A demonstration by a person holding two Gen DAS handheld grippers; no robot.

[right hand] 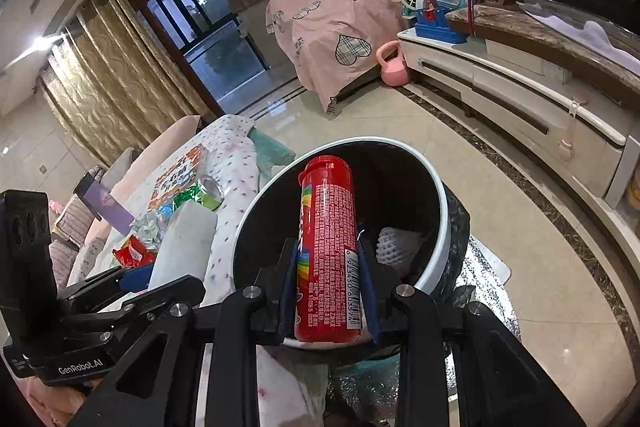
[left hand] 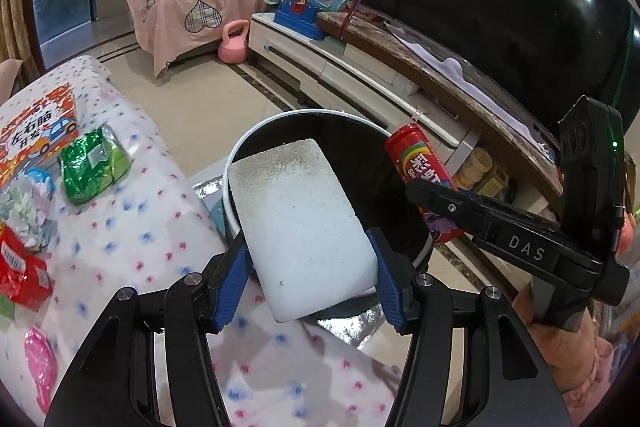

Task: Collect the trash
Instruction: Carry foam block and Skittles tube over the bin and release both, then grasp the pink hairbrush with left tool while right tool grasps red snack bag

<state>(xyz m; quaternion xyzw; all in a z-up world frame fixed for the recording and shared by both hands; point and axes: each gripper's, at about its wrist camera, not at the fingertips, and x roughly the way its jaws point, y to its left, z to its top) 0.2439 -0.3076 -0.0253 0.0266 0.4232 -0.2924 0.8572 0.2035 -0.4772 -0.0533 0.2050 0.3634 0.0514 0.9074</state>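
My left gripper [left hand: 310, 259] is shut on a white foam block [left hand: 300, 227] whose far end is speckled with dirt; it hangs over the near rim of a round white bin [left hand: 256, 135] with a black liner. My right gripper [right hand: 328, 267] is shut on a red candy tube [right hand: 328, 247] with a rainbow label, held upright over the bin [right hand: 436, 243]. That tube [left hand: 420, 163] and the right gripper's body show at the right of the left wrist view. In the bin lies some white netted trash [right hand: 396, 243]. The foam block [right hand: 184, 247] shows at the left of the right wrist view.
A table under a dotted cloth [left hand: 132, 227] carries a green foil wrapper [left hand: 94, 163], a red packet [left hand: 20, 279], a pink piece [left hand: 40, 363], crumpled paper [left hand: 24, 211] and a printed box [left hand: 36, 135]. A TV stand [left hand: 360, 75] runs at the right; a pink kettlebell [left hand: 234, 43] sits on the floor.
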